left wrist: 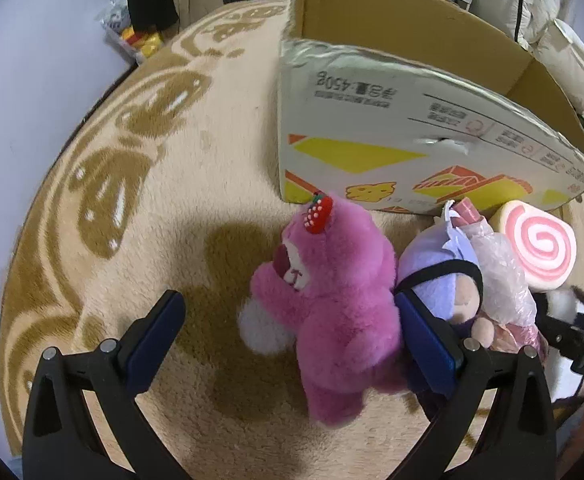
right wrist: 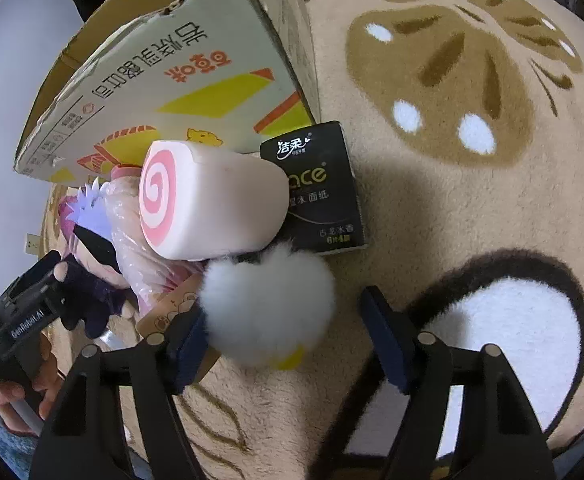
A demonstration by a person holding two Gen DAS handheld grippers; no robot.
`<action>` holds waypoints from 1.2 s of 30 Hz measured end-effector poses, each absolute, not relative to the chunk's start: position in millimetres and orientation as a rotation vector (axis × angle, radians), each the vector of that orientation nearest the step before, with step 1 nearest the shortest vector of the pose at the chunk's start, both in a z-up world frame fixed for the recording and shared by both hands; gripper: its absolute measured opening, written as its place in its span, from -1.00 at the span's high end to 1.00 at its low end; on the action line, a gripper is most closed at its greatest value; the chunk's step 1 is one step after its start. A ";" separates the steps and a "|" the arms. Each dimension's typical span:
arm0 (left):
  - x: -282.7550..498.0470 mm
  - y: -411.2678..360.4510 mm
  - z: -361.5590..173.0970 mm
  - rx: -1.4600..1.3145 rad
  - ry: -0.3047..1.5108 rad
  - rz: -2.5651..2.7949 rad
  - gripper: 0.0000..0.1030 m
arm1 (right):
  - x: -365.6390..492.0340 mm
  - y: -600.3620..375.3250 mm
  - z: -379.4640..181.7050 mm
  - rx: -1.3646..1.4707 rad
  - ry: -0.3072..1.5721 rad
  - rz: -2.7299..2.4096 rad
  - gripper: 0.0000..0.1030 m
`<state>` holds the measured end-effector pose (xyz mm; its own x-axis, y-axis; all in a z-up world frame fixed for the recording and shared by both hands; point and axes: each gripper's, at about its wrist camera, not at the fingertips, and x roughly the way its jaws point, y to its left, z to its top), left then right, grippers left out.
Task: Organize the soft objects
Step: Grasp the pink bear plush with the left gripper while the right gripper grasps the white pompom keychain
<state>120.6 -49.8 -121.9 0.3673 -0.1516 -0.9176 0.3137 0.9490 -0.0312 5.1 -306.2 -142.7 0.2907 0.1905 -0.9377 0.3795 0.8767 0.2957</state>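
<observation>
Beside an open cardboard box (left wrist: pixel 412 136) on a beige patterned rug (left wrist: pixel 139 208), two handheld grippers come down over a row of soft toys waiting to be sorted. The left gripper (left wrist: pixel 287 340) has its jaws wide apart and straddles a pink plush bear (left wrist: pixel 340 300): the right-hand pad sits wedged in the seam between the bear and a purple doll (left wrist: pixel 440 280), while the left-hand pad stands well clear on the bear's face side, over bare rug. The bear's long axis runs away from the camera toward the box, roughly in line with the fingers, so a closing grip would likely catch it across the body. The right gripper (right wrist: pixel 283 332) has its jaws partly apart around a white fluffy pompom toy (right wrist: pixel 267 304), one pad touching its left side, the other apart from it. A pink swirl-roll cushion (right wrist: pixel 203 200) and a black tissue pack (right wrist: pixel 324 188) lie just beyond, against the box.
</observation>
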 end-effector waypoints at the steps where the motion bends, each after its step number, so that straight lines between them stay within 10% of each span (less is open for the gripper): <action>1: 121.6 -49.7 -122.3 0.158 1.162 -0.298 -1.00 | 4.5 -305.6 -142.7 0.518 1.286 -0.133 -0.44; 15: 116.8 -43.0 -125.1 0.017 1.224 -0.271 -0.66 | 4.6 -272.5 -135.5 0.431 1.303 -0.107 0.22; 25: 96.8 -41.3 -115.9 -0.037 1.184 -0.342 0.18 | 0.4 -252.2 -133.0 0.402 1.286 -0.108 0.28; 36: 69.9 -24.7 -99.7 0.014 1.106 -0.229 0.24 | 2.9 -262.2 -105.8 0.417 1.184 -0.111 0.35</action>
